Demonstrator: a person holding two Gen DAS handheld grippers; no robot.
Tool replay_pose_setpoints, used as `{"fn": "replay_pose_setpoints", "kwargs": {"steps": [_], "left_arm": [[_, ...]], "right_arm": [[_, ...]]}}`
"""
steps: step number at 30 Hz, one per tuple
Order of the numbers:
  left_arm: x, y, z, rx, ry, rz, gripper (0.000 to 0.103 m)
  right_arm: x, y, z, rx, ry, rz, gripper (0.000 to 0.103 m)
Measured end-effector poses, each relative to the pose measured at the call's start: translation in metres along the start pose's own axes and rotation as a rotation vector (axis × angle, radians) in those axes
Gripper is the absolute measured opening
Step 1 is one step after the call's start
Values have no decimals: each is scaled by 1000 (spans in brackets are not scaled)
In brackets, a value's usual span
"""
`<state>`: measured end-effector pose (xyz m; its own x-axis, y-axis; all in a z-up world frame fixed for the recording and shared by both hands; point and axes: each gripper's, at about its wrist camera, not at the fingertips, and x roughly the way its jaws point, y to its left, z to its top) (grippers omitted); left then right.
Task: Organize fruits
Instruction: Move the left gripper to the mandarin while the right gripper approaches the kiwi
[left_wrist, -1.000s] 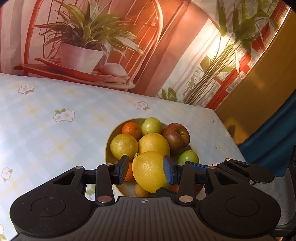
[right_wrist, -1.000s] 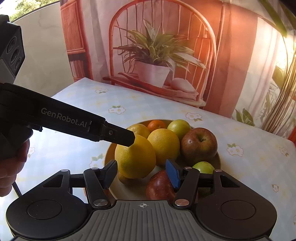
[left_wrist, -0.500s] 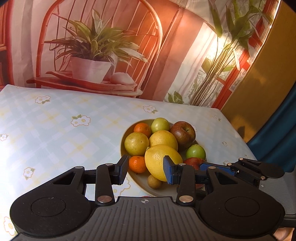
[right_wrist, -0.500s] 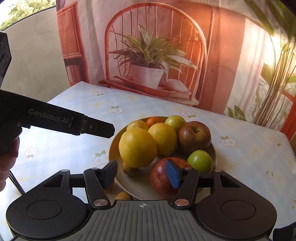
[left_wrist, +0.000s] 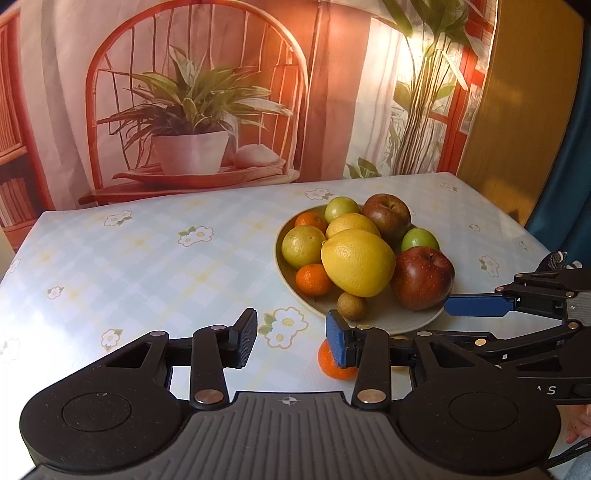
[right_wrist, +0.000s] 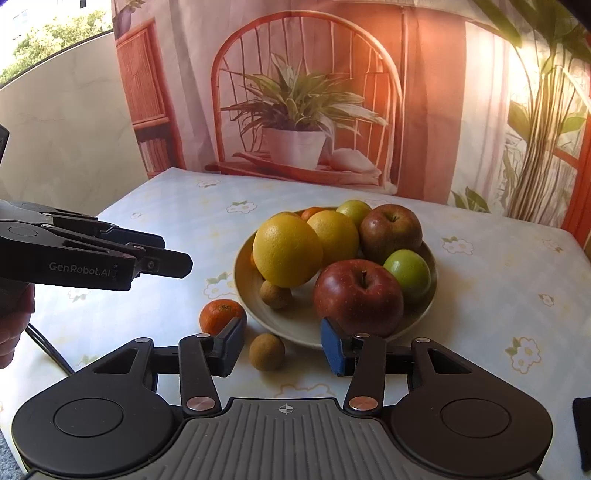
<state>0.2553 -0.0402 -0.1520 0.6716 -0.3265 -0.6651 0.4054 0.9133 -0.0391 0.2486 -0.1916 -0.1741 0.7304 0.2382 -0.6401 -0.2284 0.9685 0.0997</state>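
Note:
A beige plate (left_wrist: 413, 321) holds a large lemon (left_wrist: 356, 262), a red apple (left_wrist: 423, 277), oranges, green apples and a small brown fruit (left_wrist: 352, 305). My left gripper (left_wrist: 290, 334) hangs open over the tablecloth, short of the plate, with nothing between its fingers. A mandarin (left_wrist: 334, 365) lies on the cloth behind its right finger. In the right wrist view the jaws of my right gripper (right_wrist: 281, 345) are closing. A second small brown fruit (right_wrist: 266, 350) lies on the cloth between the fingertips, untouched. The mandarin (right_wrist: 219, 314) sits by the left finger, the red apple (right_wrist: 358, 295) beyond the right one.
The flowered tablecloth (left_wrist: 147, 266) stretches away to the left of the plate. A backdrop printed with a chair and a potted plant (left_wrist: 192, 122) stands at the table's far edge. The left gripper (right_wrist: 173, 258) reaches in from the left in the right wrist view.
My left gripper has drawn back from the large lemon, which now rests on the pile. My right gripper has backed off too and its jaws have narrowed. The mandarin and brown fruit on the cloth came into view.

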Motion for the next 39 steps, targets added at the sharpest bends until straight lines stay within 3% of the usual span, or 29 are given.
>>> {"fn": "replay_pose_setpoints", "kwargs": {"steps": [5, 25, 29, 39], "left_arm": [[-2, -3, -6, 32, 0, 17, 43], [4, -2, -11, 54, -3, -17, 44], [6, -2, -11, 46, 6, -37, 48], [12, -7, -13, 67, 26, -68, 48]], "right_arm": [[4, 2, -9, 4, 23, 46, 29], [37, -12, -1, 113, 138, 106, 29], [39, -13, -1, 111, 142, 110, 22], [33, -17, -6, 115, 128, 105, 21]]}}
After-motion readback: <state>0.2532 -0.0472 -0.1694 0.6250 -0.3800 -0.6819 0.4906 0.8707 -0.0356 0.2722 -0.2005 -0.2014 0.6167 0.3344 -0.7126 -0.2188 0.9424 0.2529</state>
